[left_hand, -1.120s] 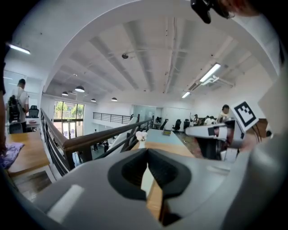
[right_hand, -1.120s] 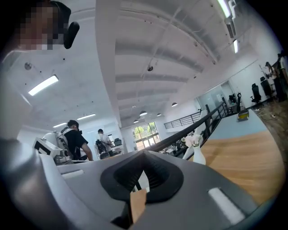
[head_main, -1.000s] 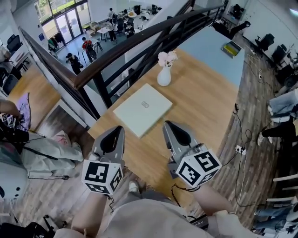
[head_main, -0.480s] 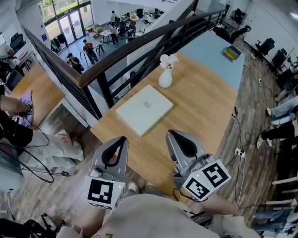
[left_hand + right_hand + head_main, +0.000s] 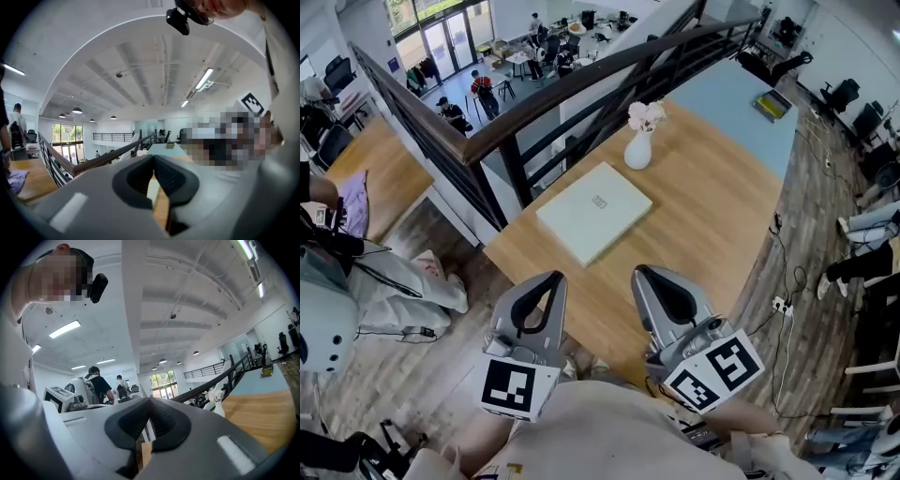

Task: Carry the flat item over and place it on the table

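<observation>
The flat item [image 5: 595, 212], a pale square slab with a small mark at its centre, lies on the wooden table [image 5: 712, 216] near the railing side. A white vase [image 5: 638, 148] with pale flowers stands just beyond it. My left gripper [image 5: 555, 277] and right gripper [image 5: 639, 273] hover side by side over the table's near edge, short of the slab and clear of it. Both are shut with nothing between the jaws. In the left gripper view the left gripper [image 5: 153, 157] has its pads together, and in the right gripper view the right gripper [image 5: 150, 400] does too, with the vase [image 5: 216, 401] beyond.
A black railing [image 5: 534, 112] runs along the table's far-left side above a lower floor with people and desks. A light blue table [image 5: 722, 89] with a yellow-green object [image 5: 772, 103] adjoins at the back. Cables and a power strip [image 5: 783, 305] lie on the floor at right.
Both grippers have drawn back toward the person, their tips now farther from the flat item. The slab and the vase have not moved on the table.
</observation>
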Demonstrator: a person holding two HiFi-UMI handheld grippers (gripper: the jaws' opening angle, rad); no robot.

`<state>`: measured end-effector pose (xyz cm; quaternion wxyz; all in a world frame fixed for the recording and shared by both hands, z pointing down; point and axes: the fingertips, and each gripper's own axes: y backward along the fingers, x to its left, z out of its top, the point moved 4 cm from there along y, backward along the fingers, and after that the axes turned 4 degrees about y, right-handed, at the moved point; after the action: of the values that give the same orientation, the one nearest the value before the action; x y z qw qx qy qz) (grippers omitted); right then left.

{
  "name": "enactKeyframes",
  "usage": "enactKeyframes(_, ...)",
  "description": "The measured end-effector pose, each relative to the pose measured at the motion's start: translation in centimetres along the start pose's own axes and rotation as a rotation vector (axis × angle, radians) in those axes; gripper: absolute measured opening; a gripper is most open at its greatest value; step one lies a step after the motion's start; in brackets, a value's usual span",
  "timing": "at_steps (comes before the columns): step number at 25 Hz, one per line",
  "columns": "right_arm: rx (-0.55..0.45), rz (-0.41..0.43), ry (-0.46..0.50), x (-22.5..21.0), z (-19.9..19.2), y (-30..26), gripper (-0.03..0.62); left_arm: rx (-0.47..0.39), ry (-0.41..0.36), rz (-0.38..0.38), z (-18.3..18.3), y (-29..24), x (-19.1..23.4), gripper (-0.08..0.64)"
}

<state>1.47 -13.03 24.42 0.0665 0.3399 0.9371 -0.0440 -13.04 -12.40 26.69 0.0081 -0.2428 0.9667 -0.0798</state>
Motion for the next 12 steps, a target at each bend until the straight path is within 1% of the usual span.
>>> enactKeyframes(5, 0.003, 0.015, -0.020, 0.39, -0.10, -0.12, 0.002, -0.007, 0.006, -0.006, 0.55, -0.46, -0.07, 0.002)
enactKeyframes(12, -0.009, 0.005, -0.007, 0.25, -0.16, 0.16, 0.002, -0.008, 0.004, -0.011, 0.26, -0.48, -0.53, 0.002)
